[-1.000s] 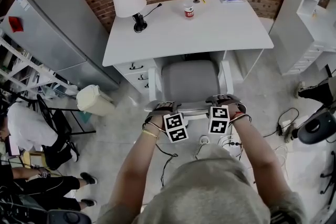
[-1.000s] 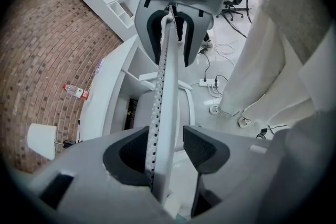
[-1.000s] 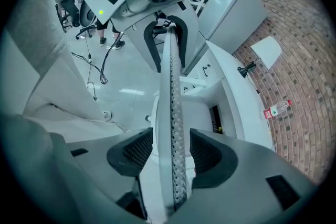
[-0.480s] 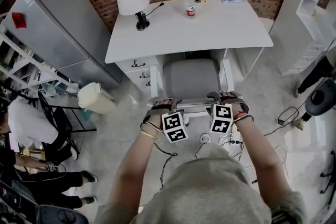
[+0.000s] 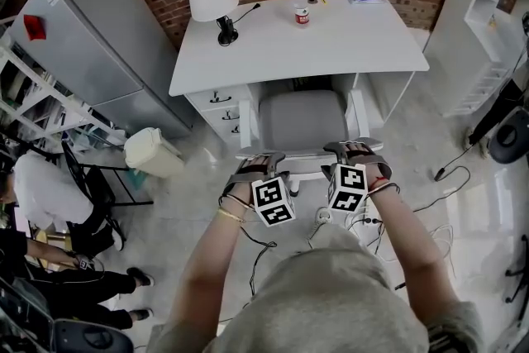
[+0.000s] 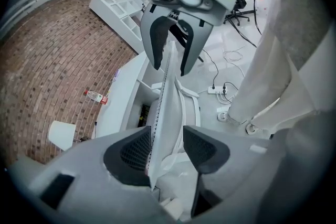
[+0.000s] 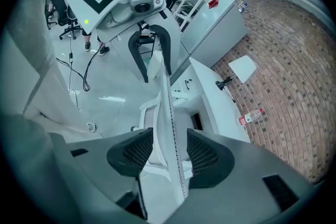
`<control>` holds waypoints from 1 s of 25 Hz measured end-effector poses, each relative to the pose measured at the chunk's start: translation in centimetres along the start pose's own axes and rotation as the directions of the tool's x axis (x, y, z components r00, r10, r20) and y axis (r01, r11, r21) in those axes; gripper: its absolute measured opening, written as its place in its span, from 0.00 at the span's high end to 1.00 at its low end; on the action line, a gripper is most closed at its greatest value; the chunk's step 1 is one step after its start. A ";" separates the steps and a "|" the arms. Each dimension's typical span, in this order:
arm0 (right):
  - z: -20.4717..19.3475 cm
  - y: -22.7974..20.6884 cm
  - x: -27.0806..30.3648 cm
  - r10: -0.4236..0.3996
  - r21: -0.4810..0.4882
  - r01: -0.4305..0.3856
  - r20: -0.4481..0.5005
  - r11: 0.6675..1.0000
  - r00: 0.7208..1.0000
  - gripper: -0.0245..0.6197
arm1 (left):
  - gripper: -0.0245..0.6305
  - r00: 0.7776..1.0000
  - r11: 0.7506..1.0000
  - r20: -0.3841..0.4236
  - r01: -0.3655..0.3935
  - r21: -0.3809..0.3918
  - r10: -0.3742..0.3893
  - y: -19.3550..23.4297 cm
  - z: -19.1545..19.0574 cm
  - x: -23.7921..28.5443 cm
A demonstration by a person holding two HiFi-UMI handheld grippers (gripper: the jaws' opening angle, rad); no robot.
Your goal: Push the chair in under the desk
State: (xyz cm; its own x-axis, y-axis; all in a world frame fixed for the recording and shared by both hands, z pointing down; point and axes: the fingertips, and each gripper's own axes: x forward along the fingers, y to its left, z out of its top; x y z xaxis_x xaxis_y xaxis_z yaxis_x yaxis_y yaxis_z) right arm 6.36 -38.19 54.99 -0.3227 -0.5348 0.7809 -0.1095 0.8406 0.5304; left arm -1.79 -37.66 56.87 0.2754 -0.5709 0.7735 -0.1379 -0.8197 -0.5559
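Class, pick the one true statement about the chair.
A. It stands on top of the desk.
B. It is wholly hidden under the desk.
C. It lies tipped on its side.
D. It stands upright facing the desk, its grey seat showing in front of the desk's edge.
D: the chair stands upright at the desk, its grey seat in plain view before the desk's near edge.

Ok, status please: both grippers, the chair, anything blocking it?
Left gripper, right gripper: fingers astride chair backrest, gaps showing, not clamped. Chair seat partly under desk. Cables lie behind chair, not in path.
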 end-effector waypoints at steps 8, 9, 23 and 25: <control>1.0 1.8 -1.2 -0.016 0.035 0.016 0.006 0.999 1.000 0.68 | 0.68 0.999 0.999 0.032 -0.016 -0.039 0.018 -1.0 0.2 -1.8; 0.9 2.0 -1.3 -0.020 0.042 0.020 0.002 0.999 1.000 0.68 | 0.68 0.999 0.999 0.036 -0.018 -0.050 0.020 -1.1 0.2 -1.9; 2.8 3.0 -4.4 -0.115 0.175 0.104 0.057 0.979 0.992 0.86 | 0.77 0.986 0.957 0.116 -0.086 -0.277 0.122 -1.4 0.6 -5.6; 3.3 2.9 -5.0 -0.138 0.206 0.120 0.075 0.971 0.988 0.89 | 0.80 0.982 0.945 0.128 -0.093 -0.315 0.139 -1.4 0.6 -6.2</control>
State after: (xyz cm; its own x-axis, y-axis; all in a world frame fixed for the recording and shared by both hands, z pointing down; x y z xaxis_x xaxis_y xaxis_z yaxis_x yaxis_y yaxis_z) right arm 4.58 -32.81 51.60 -0.3743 -0.6377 0.6732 -0.3391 0.7698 0.5407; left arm -2.71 -32.89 52.66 0.3730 -0.6688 0.6431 -0.4553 -0.7359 -0.5011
